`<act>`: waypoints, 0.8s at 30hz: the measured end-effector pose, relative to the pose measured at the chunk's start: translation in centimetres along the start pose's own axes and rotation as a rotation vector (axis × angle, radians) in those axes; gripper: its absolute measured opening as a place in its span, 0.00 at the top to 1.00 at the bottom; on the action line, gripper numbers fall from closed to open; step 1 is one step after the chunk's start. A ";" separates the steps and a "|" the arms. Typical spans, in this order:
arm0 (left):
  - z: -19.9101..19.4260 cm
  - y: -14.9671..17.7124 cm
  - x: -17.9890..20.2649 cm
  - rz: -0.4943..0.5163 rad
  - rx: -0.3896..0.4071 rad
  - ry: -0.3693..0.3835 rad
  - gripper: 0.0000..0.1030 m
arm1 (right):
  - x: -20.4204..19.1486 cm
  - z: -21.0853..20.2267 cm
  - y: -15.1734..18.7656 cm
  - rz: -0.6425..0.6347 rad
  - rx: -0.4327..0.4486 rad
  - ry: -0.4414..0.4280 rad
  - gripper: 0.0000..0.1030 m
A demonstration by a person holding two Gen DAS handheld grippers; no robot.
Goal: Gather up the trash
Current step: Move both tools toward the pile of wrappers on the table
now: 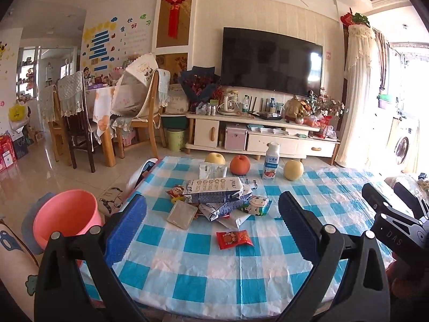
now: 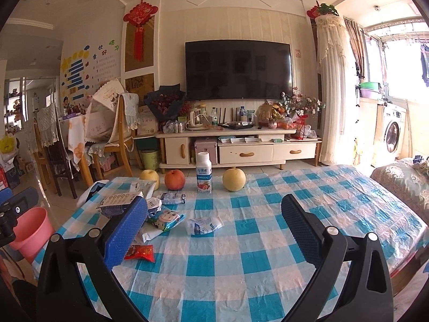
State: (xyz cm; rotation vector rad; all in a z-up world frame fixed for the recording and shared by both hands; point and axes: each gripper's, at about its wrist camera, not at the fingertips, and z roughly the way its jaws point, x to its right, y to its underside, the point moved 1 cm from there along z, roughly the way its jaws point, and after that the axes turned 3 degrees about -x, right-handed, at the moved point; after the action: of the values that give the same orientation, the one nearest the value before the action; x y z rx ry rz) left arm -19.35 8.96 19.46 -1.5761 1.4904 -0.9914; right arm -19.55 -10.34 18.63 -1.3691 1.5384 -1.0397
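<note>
Trash sits heaped at the table's left-centre, bin on the floor off the left edge.

Left wrist view: left gripper wide open, empty, above the near cloth. Count: one red packet lying alone nearest the jaws; one grey tray; one cow-print pack; roughly three blue-white cartons stacked in the pile, exact number unclear. Non-trash: three fruits, one bottle. Right gripper at frame edge; aperture not readable here.

Right wrist view: right gripper wide open, empty. One crumpled wrapper lies apart from the pile, between the jaws in line of sight.

Risks (judgement): flat packet may slip from pads; pulling from the stack could scatter it; a sweep near the far edge could topple the bottle or roll fruit; bin sits low, so a drop could miss.
</note>
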 end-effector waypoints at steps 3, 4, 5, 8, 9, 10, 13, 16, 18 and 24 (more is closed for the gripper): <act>-0.2 0.0 -0.1 0.003 0.007 -0.005 0.04 | 0.0 0.0 -0.1 -0.002 0.000 0.004 0.04; -0.2 0.0 -0.2 0.005 0.005 -0.004 0.04 | 0.1 0.0 -0.1 -0.004 0.001 0.006 0.04; -0.1 0.0 -0.2 0.007 0.002 -0.004 0.04 | 0.2 0.0 -0.1 -0.006 0.001 0.008 0.04; 0.1 0.2 0.1 0.019 -0.006 -0.014 0.04 | 0.2 0.1 -0.2 -0.004 0.003 0.013 0.04; 0.2 0.2 0.4 0.022 -0.006 -0.017 0.04 | 0.2 0.2 -0.2 -0.002 0.002 0.013 0.04; 0.2 0.3 0.5 0.026 -0.007 -0.020 0.04 | 0.4 0.3 -0.1 0.002 0.001 0.013 0.04; 0.6 0.5 0.5 0.026 -0.008 -0.025 0.04 | 0.7 0.6 0.1 0.015 0.002 0.016 0.04; 1.3 0.9 0.4 0.017 -0.010 -0.032 0.04 | 0.9 1.1 0.5 0.020 -0.013 0.022 0.04; 1.8 1.3 0.3 0.008 -0.012 -0.038 0.04 | 1.0 1.5 0.7 0.026 -0.022 0.020 0.04; 4.0 2.8 -0.8 -0.065 -0.035 -0.014 0.04 | 1.0 2.5 1.1 0.019 -0.029 0.000 0.04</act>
State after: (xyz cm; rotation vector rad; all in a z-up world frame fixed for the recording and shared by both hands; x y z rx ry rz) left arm -16.94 9.59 15.15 -1.6621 1.4620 -0.9937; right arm -17.67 -11.36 16.69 -1.3720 1.5691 -1.0089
